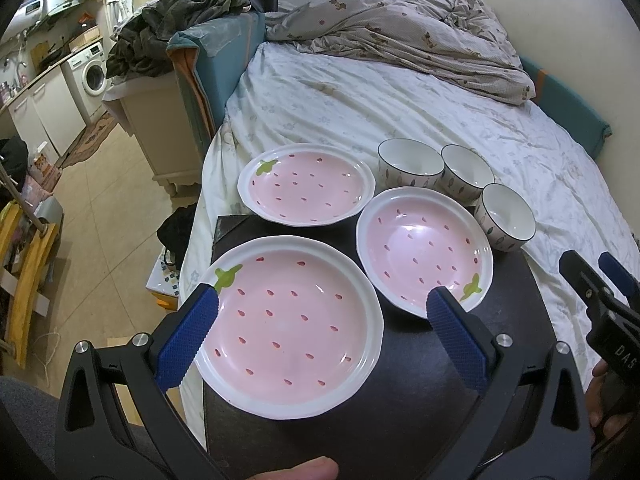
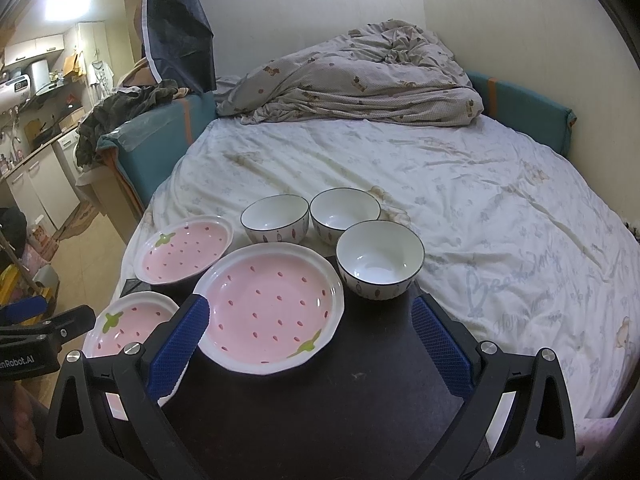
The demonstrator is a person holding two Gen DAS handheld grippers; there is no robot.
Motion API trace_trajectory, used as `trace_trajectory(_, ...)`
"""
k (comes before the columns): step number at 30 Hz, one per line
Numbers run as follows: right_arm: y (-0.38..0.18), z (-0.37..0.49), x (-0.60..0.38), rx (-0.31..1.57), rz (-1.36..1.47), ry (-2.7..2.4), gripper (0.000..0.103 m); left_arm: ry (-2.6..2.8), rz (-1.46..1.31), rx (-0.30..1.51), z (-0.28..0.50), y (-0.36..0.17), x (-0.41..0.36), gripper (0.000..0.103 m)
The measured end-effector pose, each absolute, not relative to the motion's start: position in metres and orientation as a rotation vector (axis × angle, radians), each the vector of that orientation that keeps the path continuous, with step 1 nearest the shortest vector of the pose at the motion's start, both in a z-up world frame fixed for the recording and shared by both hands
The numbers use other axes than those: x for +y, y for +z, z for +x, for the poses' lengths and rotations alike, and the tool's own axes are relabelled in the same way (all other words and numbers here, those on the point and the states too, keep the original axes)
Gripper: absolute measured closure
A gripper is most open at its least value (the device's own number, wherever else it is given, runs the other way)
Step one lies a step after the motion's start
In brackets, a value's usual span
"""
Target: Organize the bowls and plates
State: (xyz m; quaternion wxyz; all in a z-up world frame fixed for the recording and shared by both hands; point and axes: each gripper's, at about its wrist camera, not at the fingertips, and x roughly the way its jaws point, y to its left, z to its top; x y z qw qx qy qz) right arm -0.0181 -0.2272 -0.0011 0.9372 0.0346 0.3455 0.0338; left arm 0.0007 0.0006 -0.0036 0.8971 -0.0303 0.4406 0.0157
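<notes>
Clearly, both tongs are spread wide and grip nothing. The left gripper [image 1: 320,336] hovers over the near plate [image 1: 290,326], its blue pads [image 1: 188,336] framing the plate's left rim and the gap beside the right plate [image 1: 424,250]. The right gripper [image 2: 310,344] hangs above the bare dark tray [image 2: 340,408], with the right plate [image 2: 272,306] just ahead of its left finger.

Judging from the layout, the main risk lies in the plates' thin, glossy rims: a pinch on only 1 edge could let a plate tilt and slide off the pads, or knock its neighbour. The tray rests on soft bedding, so a hard push could rock it and shift the crockery. The far plate [image 1: 306,184] overhangs the tray's far edge onto the bed sheet [image 1: 400,112], and it could tip if nudged.

All 3 pink strawberry-pattern plates are empty. The 3 white bowls [image 2: 380,262] with dark rims cluster at the far right, close together, upright and empty too; whether they touch cannot be told. Nothing is stacked yet.
</notes>
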Motion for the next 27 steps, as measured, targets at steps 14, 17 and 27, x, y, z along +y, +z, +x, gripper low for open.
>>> trace_trajectory(14, -0.001, -0.019, -0.228, 0.711, 0.071, 0.066, 0.000, 0.034, -0.062, 0.917, -0.001, -0.006, 0.003, 0.000)
trace_trajectory(17, -0.002, -0.019, -0.228, 0.715, 0.069, 0.061, 0.000, 0.031, -0.071, 0.923, -0.003, -0.006, 0.006, 0.000)
trace_trajectory(27, -0.004, -0.017, -0.227, 0.714, 0.056, 0.044, 0.000, 0.026, -0.066, 0.929, -0.001, -0.005, 0.008, 0.000)
